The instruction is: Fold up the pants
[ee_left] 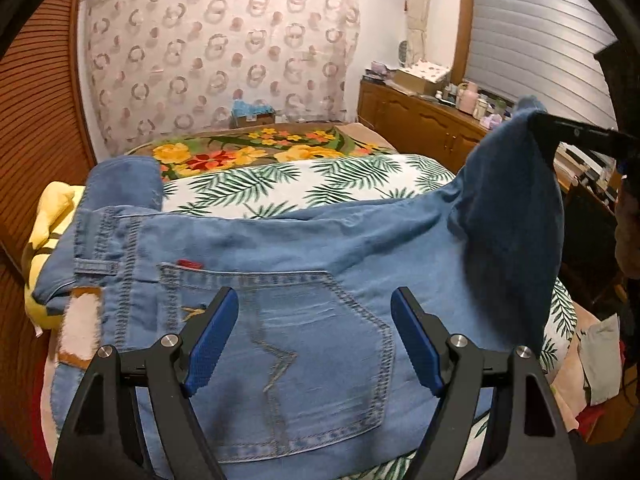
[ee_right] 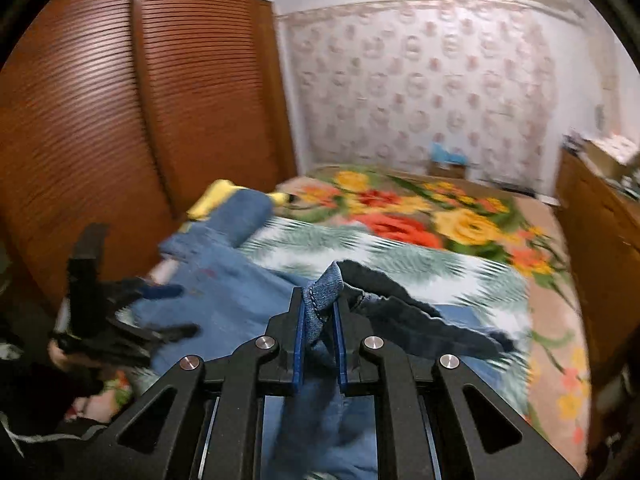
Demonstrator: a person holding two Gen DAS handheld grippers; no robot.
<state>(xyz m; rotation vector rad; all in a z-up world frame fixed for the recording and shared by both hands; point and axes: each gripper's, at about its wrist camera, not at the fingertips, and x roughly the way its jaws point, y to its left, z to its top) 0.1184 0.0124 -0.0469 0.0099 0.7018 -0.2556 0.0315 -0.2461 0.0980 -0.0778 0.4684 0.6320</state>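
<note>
Light blue jeans (ee_left: 280, 264) lie on the bed with the back pocket (ee_left: 304, 344) facing up and the waistband at the left. My left gripper (ee_left: 314, 328) is open and empty just above the pocket. My right gripper (ee_right: 319, 312) is shut on a fold of the jeans' leg end (ee_right: 325, 286) and holds it lifted above the bed. In the left wrist view the right gripper (ee_left: 536, 118) shows at the upper right with the leg (ee_left: 516, 216) hanging from it. The left gripper (ee_right: 168, 312) shows blurred at the left in the right wrist view.
The bed carries a white palm-leaf sheet (ee_left: 304, 184) and a floral blanket (ee_left: 248, 148). A yellow cloth (ee_left: 44, 224) lies at the left by the wooden louvred wardrobe (ee_right: 100, 120). A wooden cabinet (ee_left: 420, 120) with bottles and boxes stands at the right.
</note>
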